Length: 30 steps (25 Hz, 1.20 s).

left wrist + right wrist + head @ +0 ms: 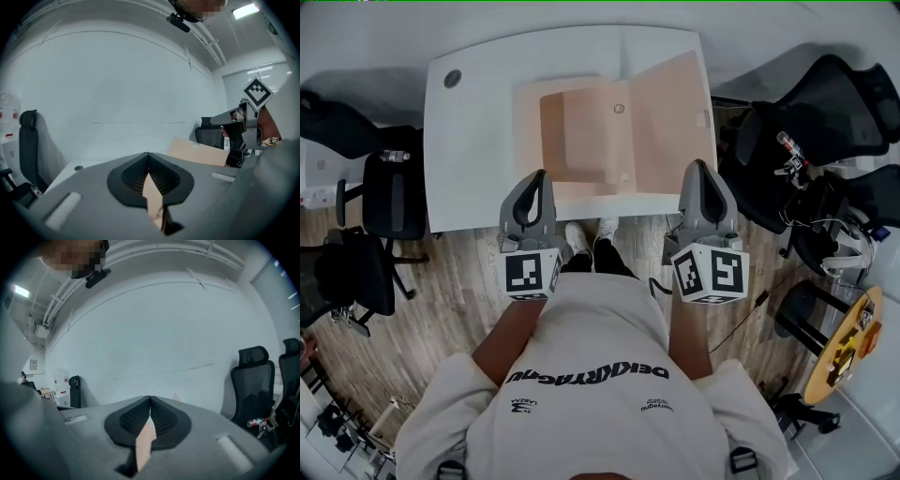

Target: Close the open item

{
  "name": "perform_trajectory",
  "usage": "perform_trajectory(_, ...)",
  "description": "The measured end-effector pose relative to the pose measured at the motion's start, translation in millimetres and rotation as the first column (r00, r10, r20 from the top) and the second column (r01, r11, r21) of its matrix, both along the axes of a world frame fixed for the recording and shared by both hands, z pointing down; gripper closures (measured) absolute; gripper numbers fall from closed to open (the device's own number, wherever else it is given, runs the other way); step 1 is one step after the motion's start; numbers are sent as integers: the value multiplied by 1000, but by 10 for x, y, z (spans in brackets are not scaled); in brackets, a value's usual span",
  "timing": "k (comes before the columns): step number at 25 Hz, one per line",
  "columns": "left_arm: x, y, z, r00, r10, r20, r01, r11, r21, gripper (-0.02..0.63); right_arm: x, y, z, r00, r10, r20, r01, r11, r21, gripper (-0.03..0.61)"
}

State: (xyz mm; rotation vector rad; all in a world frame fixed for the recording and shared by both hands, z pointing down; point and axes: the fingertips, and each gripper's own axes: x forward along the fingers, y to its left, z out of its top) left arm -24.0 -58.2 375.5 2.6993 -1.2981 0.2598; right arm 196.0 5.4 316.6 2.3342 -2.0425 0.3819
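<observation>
An open peach folder lies on the white table. Its left half is flat and its right cover stands tilted up. My left gripper hangs over the folder's near left part, its jaws meeting at the tips with nothing visibly held. My right gripper is at the near edge of the raised right cover, jaws shut. In the left gripper view the raised cover and the right gripper show beyond my shut left gripper. In the right gripper view a peach sliver of folder shows behind the shut right gripper.
Black office chairs stand left and right of the table. A round wooden stand is on the floor at the right. A cable grommet sits in the table's far left corner. The person stands at the table's near edge.
</observation>
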Motion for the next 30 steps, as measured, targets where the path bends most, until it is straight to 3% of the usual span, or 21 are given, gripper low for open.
perform_trajectory(14,131,-46,64,1000,19,23,-19,1000,-4,626,626,7,90,998,64,15,-63,997,-51,550)
perform_trajectory(30,199,-105,144,999,16,38,-16,1000,-17,626,1136,-139,447,998,66,18,-62,985,-162,518)
